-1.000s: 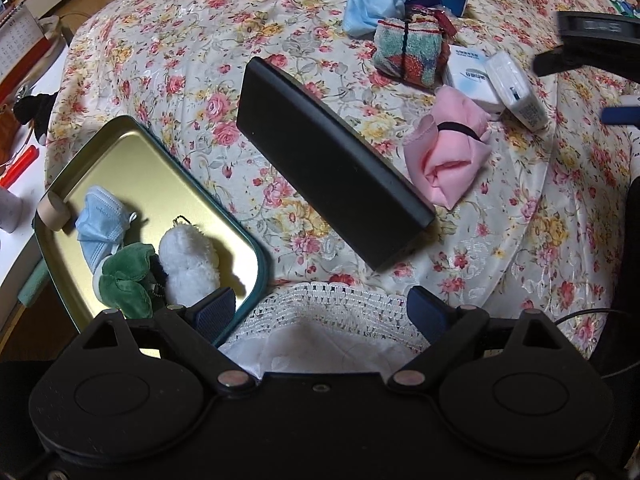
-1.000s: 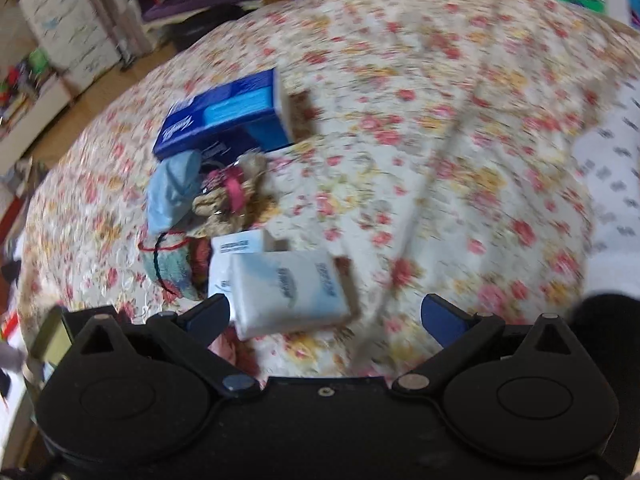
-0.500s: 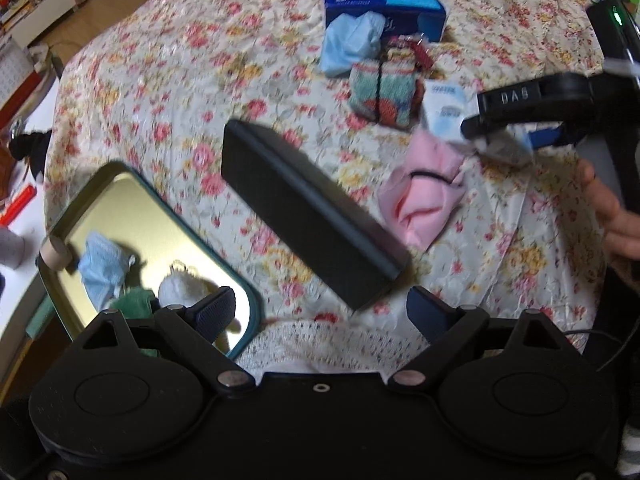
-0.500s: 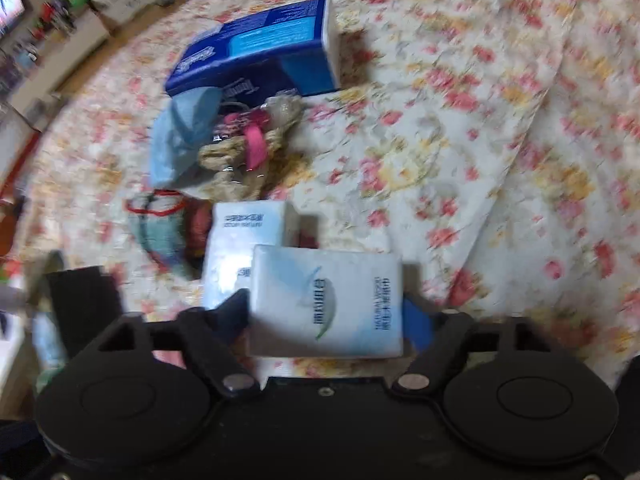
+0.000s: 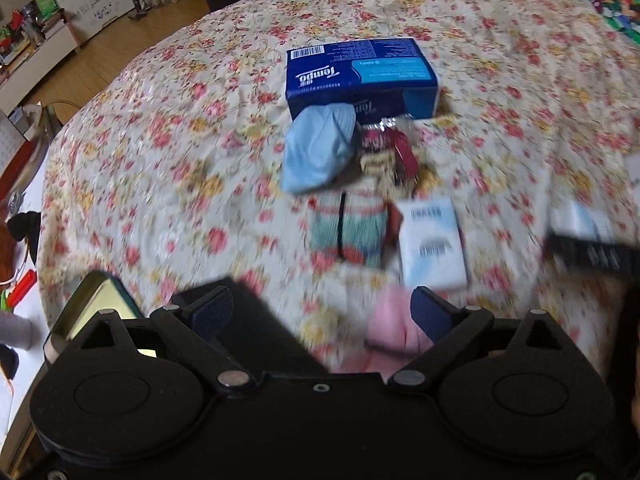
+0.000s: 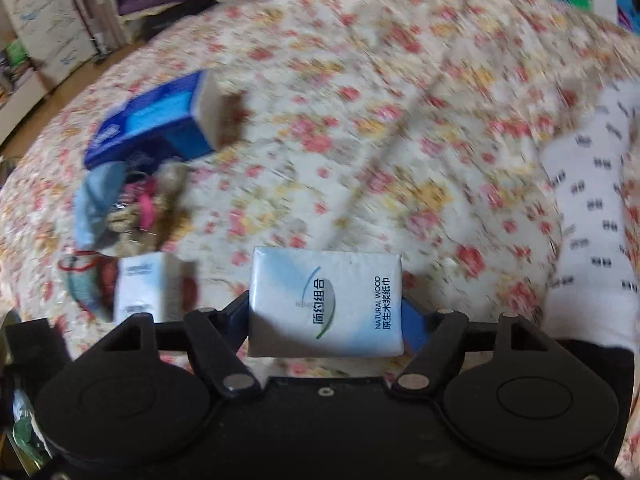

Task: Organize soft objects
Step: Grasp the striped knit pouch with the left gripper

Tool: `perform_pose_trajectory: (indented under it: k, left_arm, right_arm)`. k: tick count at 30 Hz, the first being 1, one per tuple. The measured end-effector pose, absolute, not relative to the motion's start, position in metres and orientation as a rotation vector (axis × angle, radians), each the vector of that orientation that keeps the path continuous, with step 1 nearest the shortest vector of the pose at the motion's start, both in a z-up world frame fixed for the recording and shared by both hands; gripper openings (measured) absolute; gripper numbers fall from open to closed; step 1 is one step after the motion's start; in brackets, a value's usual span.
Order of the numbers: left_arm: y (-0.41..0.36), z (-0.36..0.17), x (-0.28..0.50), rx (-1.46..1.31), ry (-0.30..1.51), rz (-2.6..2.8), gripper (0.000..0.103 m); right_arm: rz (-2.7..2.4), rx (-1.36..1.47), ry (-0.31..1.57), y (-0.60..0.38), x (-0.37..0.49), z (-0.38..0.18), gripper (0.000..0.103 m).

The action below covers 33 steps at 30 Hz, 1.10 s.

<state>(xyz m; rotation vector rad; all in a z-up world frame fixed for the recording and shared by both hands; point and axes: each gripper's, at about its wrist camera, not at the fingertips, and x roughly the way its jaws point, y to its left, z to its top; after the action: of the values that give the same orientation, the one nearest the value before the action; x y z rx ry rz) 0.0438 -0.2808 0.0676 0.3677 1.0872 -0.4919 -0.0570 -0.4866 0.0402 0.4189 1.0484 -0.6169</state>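
My right gripper (image 6: 326, 316) is shut on a white and blue tissue pack (image 6: 325, 302) and holds it above the floral bedspread. My left gripper (image 5: 322, 310) is open and empty, above a pink cloth bundle (image 5: 394, 326). Ahead of it lie a second tissue pack (image 5: 434, 242), a striped sock bundle (image 5: 346, 232), a light blue mask (image 5: 318, 148) and a small doll-like item (image 5: 386, 156). The second pack (image 6: 146, 292) and the mask (image 6: 98, 200) also show in the right wrist view. The right gripper (image 5: 592, 250) shows at the right edge of the left wrist view.
A blue Tempo tissue box (image 5: 360, 76) lies at the back; it also shows in the right wrist view (image 6: 160, 120). A gold tray (image 5: 96, 304) with a green rim sits at the lower left. A black flat case (image 5: 248, 320) lies under my left gripper. A white patterned cloth (image 6: 592, 216) lies at the right.
My right gripper closed on the tissue pack and lifted it off the bed. My left gripper moved forward, away from the tray and toward the pile of items.
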Motion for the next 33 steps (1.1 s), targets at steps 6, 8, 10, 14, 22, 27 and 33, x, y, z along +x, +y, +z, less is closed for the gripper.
perform_pose_trajectory:
  k: [6, 8, 10, 14, 22, 27, 33]
  left_arm:
    - [-0.305, 0.042, 0.074, 0.324, 1.149, -0.454, 0.093]
    - [-0.308, 0.033, 0.082, 0.301, 1.174, -0.430, 0.093]
    - [-0.310, 0.025, 0.088, 0.292, 1.181, -0.413, 0.093]
    - [-0.314, 0.017, 0.096, 0.255, 1.195, -0.421, 0.095]
    - [-0.315, 0.012, 0.107, 0.186, 1.216, -0.409, 0.095]
    - [-0.326, 0.006, 0.100, 0.249, 1.192, -0.418, 0.096]
    - [-0.336, -0.013, 0.099, 0.298, 1.240, -0.419, 0.100]
  right_arm:
    - [-0.658, 0.440, 1.056, -0.501, -0.067, 0.034, 0.073]
    - [-0.649, 0.453, 1.045, -0.502, -0.068, 0.036, 0.073]
    - [-0.643, 0.455, 1.042, -0.502, -0.069, 0.036, 0.073]
    - [-0.639, 0.443, 1.044, -0.498, -0.068, 0.039, 0.073]
    - [-0.658, 0.412, 1.062, -0.493, -0.064, 0.035, 0.073]
    - [-0.675, 0.362, 1.124, -0.490, -0.056, 0.022, 0.073]
    - [-0.673, 0.310, 1.175, -0.483, -0.049, 0.009, 0.073]
